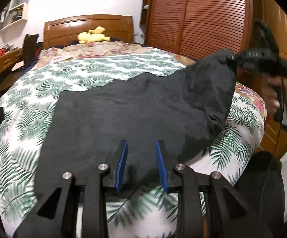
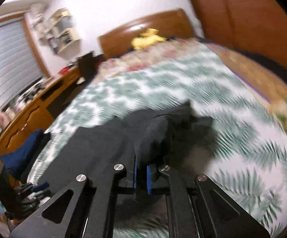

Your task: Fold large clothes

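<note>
1. Lying across the near half of the bed, the black garment (image 1: 123,115) was found spread flat on the palm-leaf bedspread (image 1: 24,119), with one corner lifted clear of the bed on the right side.
2. The left gripper (image 1: 141,148) was observed low over the garment's near edge, its blue pads (image 1: 121,164) held well apart; cloth was seen under and between the jaws, but no grip was made.
3. The right gripper (image 2: 141,175) was recorded with its jaws nearly closed and a bunched fold of the black cloth pinched between the pads. In the left wrist view the same gripper (image 1: 232,58) was seen raised above the bed's right edge, the lifted corner hanging from it in a slanted drape.
4. The person's right hand (image 1: 278,97) was noted below that gripper, wrapped round its handle; the view there was blurred.
5. The garment's far edge was seen as uneven and wavy, and its left edge ran roughly straight toward the near side of the bed.
6. Uncovered bedspread was observed beyond the garment up to a floral quilt (image 1: 95,49), and to its left.
7. A yellow plush toy (image 1: 92,36) was noted against the wooden headboard (image 1: 64,28), well apart from the garment.
8. A wooden desk (image 2: 34,107) bordered the bed's left side and a slatted wardrobe (image 1: 198,13) stood at the right.
</note>
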Motion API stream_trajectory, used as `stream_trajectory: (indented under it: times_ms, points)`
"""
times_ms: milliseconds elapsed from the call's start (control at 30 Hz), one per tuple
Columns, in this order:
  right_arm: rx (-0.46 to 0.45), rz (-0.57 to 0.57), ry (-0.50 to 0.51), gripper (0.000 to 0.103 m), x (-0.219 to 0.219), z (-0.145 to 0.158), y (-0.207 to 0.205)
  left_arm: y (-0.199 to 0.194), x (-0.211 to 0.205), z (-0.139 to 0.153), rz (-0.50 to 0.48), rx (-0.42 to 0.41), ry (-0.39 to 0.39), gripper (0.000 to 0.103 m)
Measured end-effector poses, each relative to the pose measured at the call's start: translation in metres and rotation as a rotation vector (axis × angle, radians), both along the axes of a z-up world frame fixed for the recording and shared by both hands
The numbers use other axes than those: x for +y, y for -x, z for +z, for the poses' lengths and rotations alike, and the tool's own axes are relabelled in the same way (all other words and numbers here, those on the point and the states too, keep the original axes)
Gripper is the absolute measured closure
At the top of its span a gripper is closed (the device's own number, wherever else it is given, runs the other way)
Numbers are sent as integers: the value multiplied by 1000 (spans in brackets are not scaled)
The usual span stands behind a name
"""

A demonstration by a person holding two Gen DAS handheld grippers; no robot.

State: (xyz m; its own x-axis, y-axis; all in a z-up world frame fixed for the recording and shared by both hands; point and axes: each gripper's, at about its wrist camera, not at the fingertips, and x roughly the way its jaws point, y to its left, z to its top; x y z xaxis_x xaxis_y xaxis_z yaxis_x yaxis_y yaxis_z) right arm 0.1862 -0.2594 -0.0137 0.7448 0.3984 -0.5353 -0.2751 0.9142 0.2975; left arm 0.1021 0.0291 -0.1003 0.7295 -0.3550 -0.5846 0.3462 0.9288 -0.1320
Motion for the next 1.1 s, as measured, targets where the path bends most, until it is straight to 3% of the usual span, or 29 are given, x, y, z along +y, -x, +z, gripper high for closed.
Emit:
stream_trajectory:
  times_ms: [233,333,500,567,633,667,700,833,967,1100]
  points:
    - [-111,276,49,99,136,40,-5,21,47,10,112,-3,2,75]
    - [-107,384,53,99,189,32,-1,33,70,12,165,-4,-8,75]
    - [-6,497,84,95,250,-13,1,44,94,9,233,17,-32,75]
    - [21,509,113,90,260,-26,-1,48,100,9,252,23,-31,75]
    - [32,545,99,77,262,-30,0,48,105,10,265,24,-24,75]
    - [16,544,102,61,260,-27,2,47,105,11,267,24,-20,75]
    - [-7,539,102,54,255,-22,5,46,105,13,270,21,-18,75]
    - [-73,511,107,54,230,-5,11,39,95,25,267,-4,-9,75]
    - [-112,428,209,54,196,-7,7,27,78,38,241,-28,5,75]
    - [-32,397,269,56,167,-38,-9,13,58,48,219,-43,-14,75]
